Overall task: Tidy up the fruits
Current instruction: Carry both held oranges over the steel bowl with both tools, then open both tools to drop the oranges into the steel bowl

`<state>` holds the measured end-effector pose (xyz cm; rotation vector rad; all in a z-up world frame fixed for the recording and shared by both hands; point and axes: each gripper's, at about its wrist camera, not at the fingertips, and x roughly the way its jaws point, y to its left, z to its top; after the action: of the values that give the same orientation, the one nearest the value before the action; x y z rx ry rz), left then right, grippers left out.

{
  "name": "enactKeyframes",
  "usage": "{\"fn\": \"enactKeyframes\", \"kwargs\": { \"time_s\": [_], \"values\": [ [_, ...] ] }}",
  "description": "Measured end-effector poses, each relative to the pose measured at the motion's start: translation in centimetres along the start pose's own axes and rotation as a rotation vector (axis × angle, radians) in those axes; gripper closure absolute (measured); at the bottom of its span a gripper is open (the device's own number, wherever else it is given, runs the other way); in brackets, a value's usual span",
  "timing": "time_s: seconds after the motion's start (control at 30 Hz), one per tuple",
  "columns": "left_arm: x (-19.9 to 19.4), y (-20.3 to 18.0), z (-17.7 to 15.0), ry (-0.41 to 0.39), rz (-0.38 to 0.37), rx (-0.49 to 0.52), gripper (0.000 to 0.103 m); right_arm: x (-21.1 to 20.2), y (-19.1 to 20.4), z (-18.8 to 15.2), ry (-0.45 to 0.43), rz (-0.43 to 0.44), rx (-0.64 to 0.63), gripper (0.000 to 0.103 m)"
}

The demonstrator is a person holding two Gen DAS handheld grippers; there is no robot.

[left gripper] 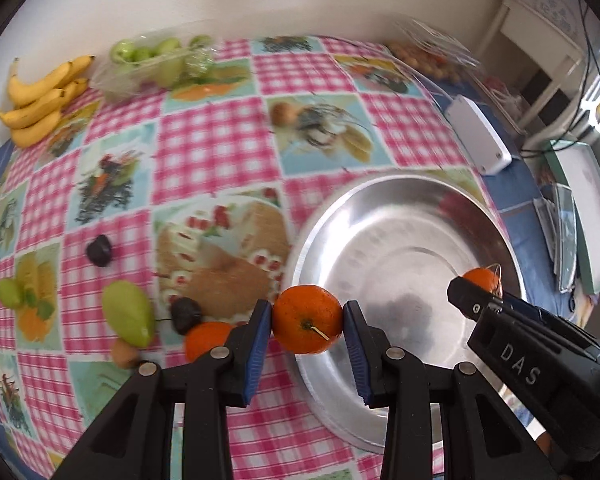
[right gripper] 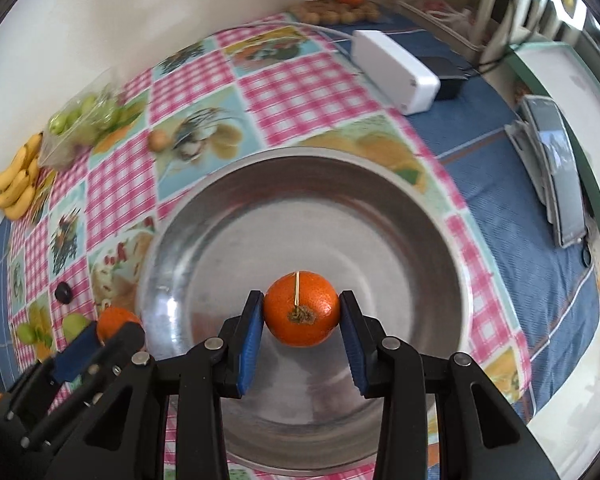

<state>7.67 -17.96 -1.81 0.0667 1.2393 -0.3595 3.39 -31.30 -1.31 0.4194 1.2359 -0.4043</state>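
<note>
- Left wrist view: left gripper (left gripper: 307, 322) clamps a tangerine (left gripper: 307, 319) at lower centre, over the steel bowl's rim (left gripper: 300, 256).
- Right wrist view: right gripper (right gripper: 301, 312) grips another tangerine (right gripper: 301, 308) above the bowl's middle.
- Step in hand looks like carrying both to the bowl; next, lower and release.
- Bananas (left gripper: 40, 98) lie upper left.

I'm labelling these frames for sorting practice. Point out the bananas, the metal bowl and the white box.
bananas (left gripper: 40, 98), left wrist view, middle of the bunch
metal bowl (right gripper: 300, 168), right wrist view, far rim
white box (right gripper: 396, 68), right wrist view, top face
</note>
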Motion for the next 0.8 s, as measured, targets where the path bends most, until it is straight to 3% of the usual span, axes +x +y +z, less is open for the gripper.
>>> {"fn": "enactKeyframes", "kwargs": {
  "time_s": [0.8],
  "values": [
    [1.8, -1.2, -0.3, 0.001, 0.029, 0.064, 0.063, 3.6, -1.1, -0.6, 0.105, 0.0, 0.037, 0.063]
  ]
}}
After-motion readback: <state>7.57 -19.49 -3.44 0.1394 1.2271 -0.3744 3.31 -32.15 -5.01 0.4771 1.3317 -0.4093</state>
